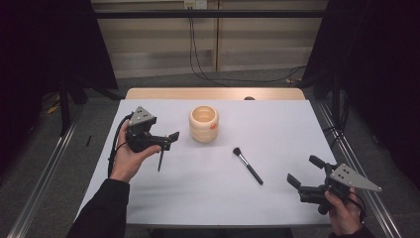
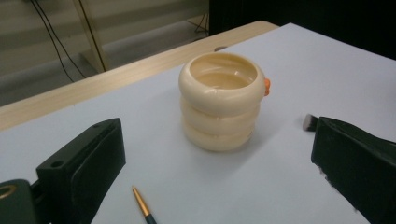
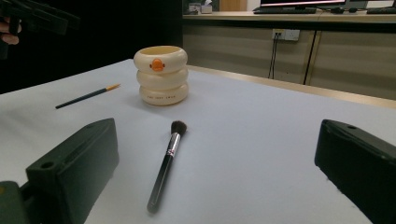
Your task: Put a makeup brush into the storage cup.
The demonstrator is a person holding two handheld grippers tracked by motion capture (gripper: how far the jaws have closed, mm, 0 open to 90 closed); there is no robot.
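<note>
A cream cup (image 1: 203, 123) shaped like stacked rings, with an orange duck face, stands upright at the table's middle back. A thin dark brush with a gold tip (image 1: 161, 158) lies to its left, below my left gripper (image 1: 169, 140), which hovers open and empty. In the left gripper view the cup (image 2: 219, 100) sits ahead between the spread jaws and the thin brush's tip (image 2: 142, 207) lies low. A black makeup brush (image 1: 247, 166) lies right of centre. My right gripper (image 1: 304, 171) is open and empty at the front right, and the makeup brush (image 3: 166, 168) lies between its jaws, farther ahead.
A white sheet (image 1: 277, 129) covers the table, with a wooden edge (image 1: 215, 93) at the back. Dark curtains and metal frame rails flank both sides. Cables hang on the wall behind. Bare sheet lies in front of the cup and at the right.
</note>
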